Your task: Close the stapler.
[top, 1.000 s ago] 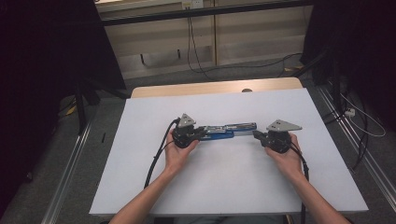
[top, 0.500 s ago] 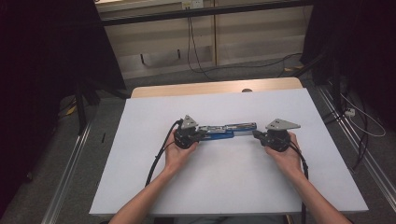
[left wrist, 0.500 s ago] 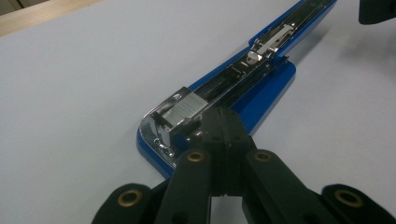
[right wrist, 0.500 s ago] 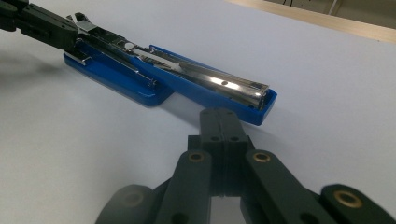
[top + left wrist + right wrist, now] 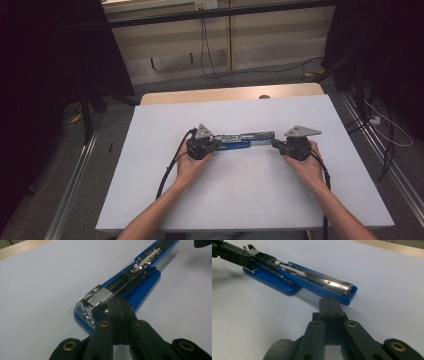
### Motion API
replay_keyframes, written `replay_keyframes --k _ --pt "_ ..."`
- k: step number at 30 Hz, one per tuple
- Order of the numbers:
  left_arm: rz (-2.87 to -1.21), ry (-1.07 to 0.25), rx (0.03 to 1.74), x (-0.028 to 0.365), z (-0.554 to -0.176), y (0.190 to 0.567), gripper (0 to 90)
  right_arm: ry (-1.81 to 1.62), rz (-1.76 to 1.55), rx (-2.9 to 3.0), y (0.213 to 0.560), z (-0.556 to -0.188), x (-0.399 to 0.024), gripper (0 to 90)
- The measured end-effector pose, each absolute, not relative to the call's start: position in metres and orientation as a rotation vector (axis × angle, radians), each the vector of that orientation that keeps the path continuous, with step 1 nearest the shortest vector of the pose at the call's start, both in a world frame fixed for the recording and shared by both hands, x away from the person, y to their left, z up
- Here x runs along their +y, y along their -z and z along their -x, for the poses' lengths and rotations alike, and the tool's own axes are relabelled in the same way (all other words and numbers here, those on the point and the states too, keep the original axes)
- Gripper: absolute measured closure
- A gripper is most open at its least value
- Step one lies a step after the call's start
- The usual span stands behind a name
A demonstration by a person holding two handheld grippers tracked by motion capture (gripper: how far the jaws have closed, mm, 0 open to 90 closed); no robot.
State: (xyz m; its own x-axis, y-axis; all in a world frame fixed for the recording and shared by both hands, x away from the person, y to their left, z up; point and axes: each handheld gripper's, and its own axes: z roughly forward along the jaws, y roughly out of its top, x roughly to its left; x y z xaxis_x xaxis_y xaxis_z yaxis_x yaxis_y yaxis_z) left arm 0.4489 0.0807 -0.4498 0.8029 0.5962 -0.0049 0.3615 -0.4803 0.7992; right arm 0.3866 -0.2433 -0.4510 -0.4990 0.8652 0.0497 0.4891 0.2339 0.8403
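A blue stapler (image 5: 241,140) lies folded open flat on the white table top (image 5: 250,195), its chrome magazine facing up. In the left gripper view a block of staples (image 5: 100,296) sits at the stapler's (image 5: 142,285) near end. My left gripper (image 5: 119,303) is shut, its tips resting against the magazine beside the staples, with nothing between the jaws. My right gripper (image 5: 329,302) is shut too, its tips just short of the blue end of the stapler's (image 5: 312,280) opened top arm. From above, the left gripper (image 5: 216,144) and right gripper (image 5: 275,143) sit at the stapler's two ends.
A wooden table edge (image 5: 225,94) shows beyond the white top. Cables (image 5: 210,60) run over the floor behind, and metal rails (image 5: 75,175) flank the table. The left gripper's own cable (image 5: 167,172) trails across the white top.
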Motion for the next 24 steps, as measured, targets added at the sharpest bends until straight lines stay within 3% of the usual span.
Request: replay_keyframes --k 24 --pt "-2.126 -0.338 0.689 0.082 -0.45 0.45 90.0 -1.039 -1.307 2.204 0.461 -0.407 -0.235 90.0"
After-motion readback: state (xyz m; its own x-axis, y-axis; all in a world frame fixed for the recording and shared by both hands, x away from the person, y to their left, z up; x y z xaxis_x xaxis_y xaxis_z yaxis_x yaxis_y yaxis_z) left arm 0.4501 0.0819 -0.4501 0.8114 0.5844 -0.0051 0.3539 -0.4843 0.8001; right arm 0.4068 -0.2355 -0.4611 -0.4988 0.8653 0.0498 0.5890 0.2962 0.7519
